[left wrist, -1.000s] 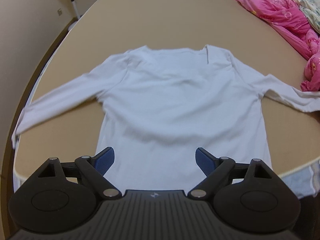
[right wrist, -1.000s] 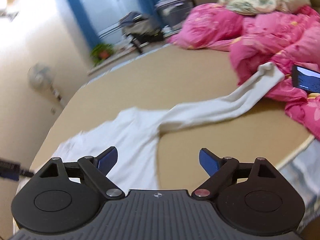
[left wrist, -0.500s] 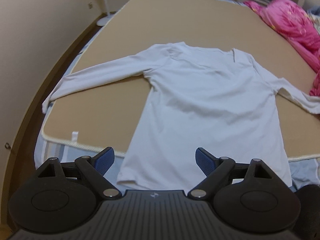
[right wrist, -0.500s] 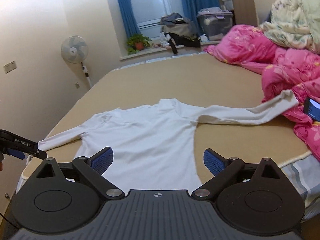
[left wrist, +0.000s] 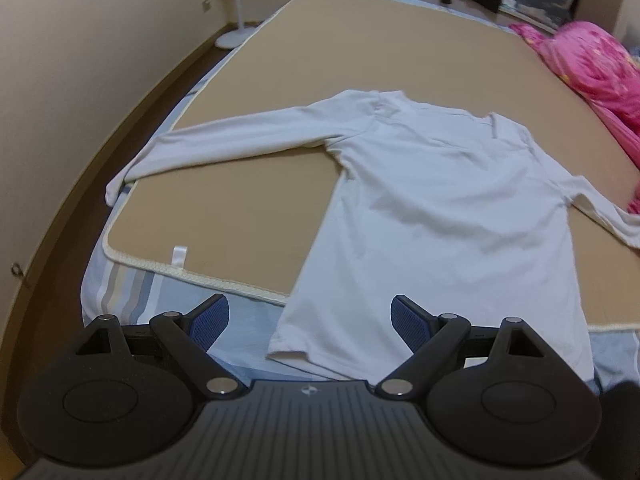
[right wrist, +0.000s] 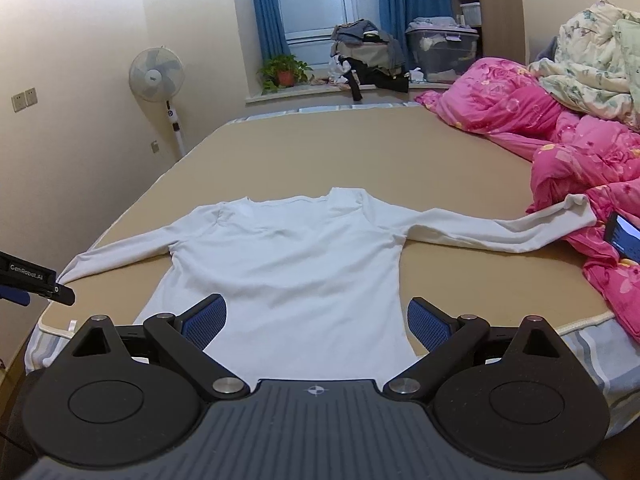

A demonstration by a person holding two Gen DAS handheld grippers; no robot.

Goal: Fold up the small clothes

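Observation:
A white long-sleeved shirt (left wrist: 432,208) lies spread flat on the tan bed mat (left wrist: 224,224), collar away from me, sleeves out to both sides. It also shows in the right wrist view (right wrist: 288,264). Its hem hangs over the mat's near edge. Its right sleeve end (right wrist: 560,216) rests against the pink quilt. My left gripper (left wrist: 310,320) is open and empty, above the hem's left corner. My right gripper (right wrist: 318,320) is open and empty, above the hem's middle. The left gripper's body (right wrist: 28,280) shows at the right view's left edge.
A pink quilt (right wrist: 580,152) is piled along the bed's right side, with a phone (right wrist: 624,238) on it. A striped sheet (left wrist: 120,280) shows below the mat's near edge. A wall runs close along the left. A standing fan (right wrist: 158,80) stands at the far left corner.
Both grippers have pulled back and lifted away from the shirt, still open. The left view has swung left. The shirt lies as before.

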